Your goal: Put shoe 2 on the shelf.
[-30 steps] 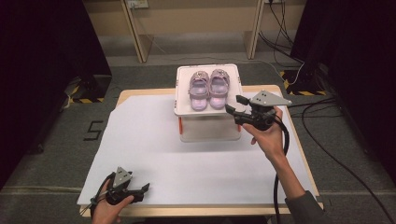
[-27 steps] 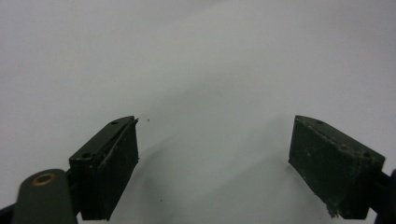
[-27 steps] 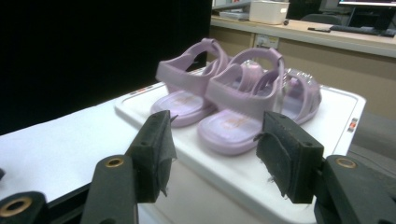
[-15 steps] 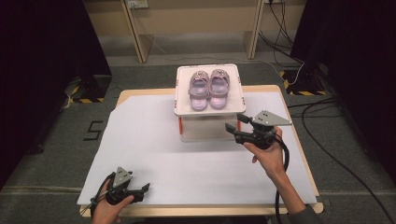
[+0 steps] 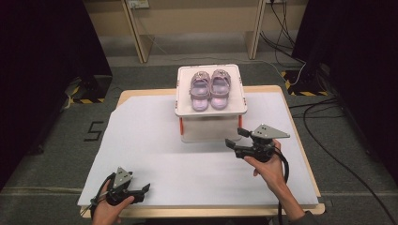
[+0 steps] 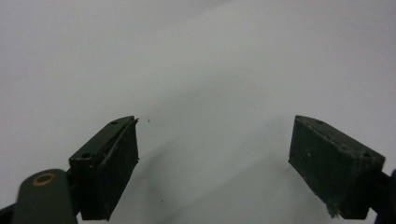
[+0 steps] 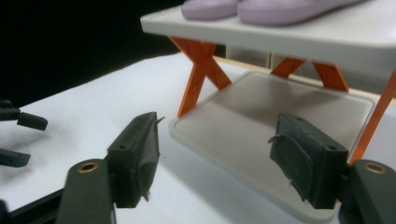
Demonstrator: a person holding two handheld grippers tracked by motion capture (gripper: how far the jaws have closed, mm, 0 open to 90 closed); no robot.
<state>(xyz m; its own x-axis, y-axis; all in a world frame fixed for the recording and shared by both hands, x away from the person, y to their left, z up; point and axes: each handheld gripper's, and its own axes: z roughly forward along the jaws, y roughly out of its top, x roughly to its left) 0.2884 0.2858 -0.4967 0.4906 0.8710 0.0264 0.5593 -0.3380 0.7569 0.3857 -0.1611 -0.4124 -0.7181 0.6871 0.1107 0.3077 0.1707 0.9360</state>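
Observation:
A pair of lilac sandals (image 5: 210, 89) sits side by side on the top shelf of a small white rack (image 5: 211, 112) with orange cross legs (image 7: 201, 70). My right gripper (image 5: 234, 137) hovers low at the rack's front right corner and points left toward its lower shelf (image 7: 261, 116). Its jaws have just been opening and now stand open with nothing between them (image 7: 215, 158). The sandals' soles (image 7: 280, 9) show above it. My left gripper (image 5: 143, 191) rests near the table's front left, open and empty (image 6: 215, 158) over the white sheet. Its two jaw tips (image 7: 21, 139) appear far off.
A white sheet (image 5: 141, 140) covers the wooden table. The rack stands at the back middle. Cables (image 5: 328, 112) lie on the grey floor to the right, and dark curtains hang on both sides.
My right gripper has come down from beside the rack's top shelf to the level of the lower shelf and nearer the person, with its jaws spread wider. The left gripper has stayed put.

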